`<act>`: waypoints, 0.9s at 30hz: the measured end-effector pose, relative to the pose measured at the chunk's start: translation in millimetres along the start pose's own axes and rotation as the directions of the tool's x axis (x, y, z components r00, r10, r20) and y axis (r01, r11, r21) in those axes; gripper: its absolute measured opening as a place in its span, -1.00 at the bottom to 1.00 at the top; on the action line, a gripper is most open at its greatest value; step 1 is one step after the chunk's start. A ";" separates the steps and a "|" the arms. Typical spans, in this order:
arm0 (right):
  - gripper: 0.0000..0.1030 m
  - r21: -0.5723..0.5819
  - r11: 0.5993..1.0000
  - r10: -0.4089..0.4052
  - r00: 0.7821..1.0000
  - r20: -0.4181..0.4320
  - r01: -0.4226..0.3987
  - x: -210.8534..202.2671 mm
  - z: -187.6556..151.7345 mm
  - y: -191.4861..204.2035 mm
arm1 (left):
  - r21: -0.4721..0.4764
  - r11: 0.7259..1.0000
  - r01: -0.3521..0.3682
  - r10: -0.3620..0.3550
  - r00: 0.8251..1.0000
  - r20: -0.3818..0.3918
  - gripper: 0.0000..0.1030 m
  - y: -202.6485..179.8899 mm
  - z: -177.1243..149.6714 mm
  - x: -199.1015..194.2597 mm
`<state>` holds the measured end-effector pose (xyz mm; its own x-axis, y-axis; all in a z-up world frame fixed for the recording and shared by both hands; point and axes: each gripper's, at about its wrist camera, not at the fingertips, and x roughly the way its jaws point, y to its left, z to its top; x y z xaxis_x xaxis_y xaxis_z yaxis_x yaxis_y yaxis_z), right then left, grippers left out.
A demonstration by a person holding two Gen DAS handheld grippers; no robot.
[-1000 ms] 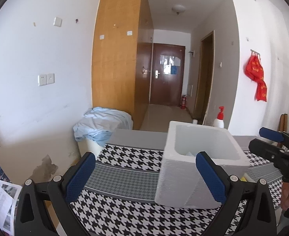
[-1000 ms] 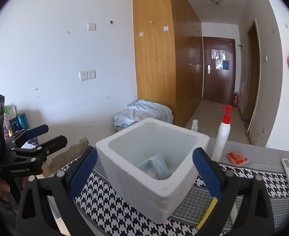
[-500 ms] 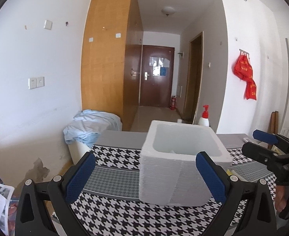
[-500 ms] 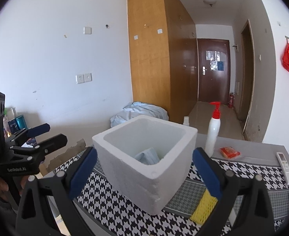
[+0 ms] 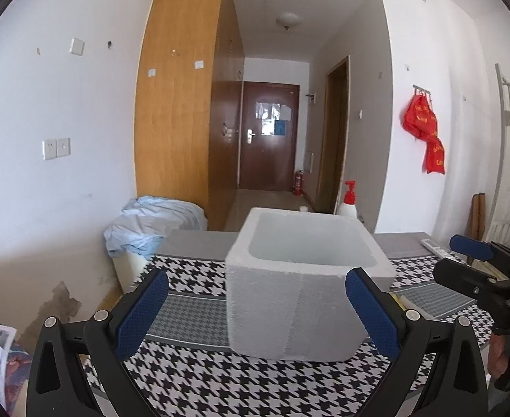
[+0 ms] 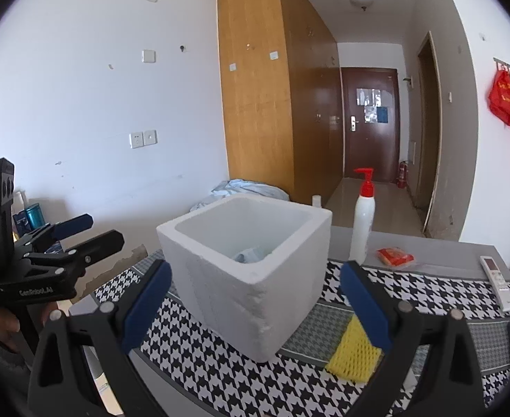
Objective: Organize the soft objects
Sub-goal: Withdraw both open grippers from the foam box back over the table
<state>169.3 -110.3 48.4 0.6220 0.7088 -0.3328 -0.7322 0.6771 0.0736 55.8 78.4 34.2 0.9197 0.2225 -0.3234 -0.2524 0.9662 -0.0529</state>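
Note:
A white foam box [image 5: 300,288] stands on the houndstooth tablecloth [image 5: 220,378]; it also shows in the right wrist view [image 6: 251,278], with a pale blue soft item [image 6: 251,254] inside it. A yellow foam net [image 6: 354,358] lies on the cloth right of the box, under my right finger. My left gripper [image 5: 256,312] is open and empty in front of the box; it appears at the left of the right wrist view [image 6: 81,232]. My right gripper [image 6: 255,302] is open and empty, facing the box corner; it appears at the right of the left wrist view [image 5: 463,260].
A white pump bottle with a red top [image 6: 364,222], an orange packet [image 6: 394,256] and a white remote [image 6: 496,283] lie behind and right of the box. A pale blue cloth heap [image 5: 150,226] sits on a bin beyond the table's left end.
Both grippers have pulled back and lowered; the box now sits farther away and more centred between the fingers. The yellow foam net has come into the right wrist view.

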 end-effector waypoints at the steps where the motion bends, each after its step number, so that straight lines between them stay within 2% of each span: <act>1: 0.93 0.001 1.000 -0.003 1.000 0.002 0.003 -1.3 -2.2 -1.1 | 0.004 1.000 0.007 -0.007 1.000 -0.001 0.98 -1.7 -1.4 0.2; 27: 0.93 0.076 0.990 -0.117 0.993 -0.030 0.119 -29.8 -36.5 -35.8 | 0.060 0.984 0.167 -0.164 0.985 -0.049 0.98 -54.9 -28.9 9.4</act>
<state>166.8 -162.9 21.4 0.6948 0.6182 -0.3675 -0.6298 0.7697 0.1042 69.6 23.7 6.8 0.9329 0.0542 -0.3561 -0.0766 0.9958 -0.0491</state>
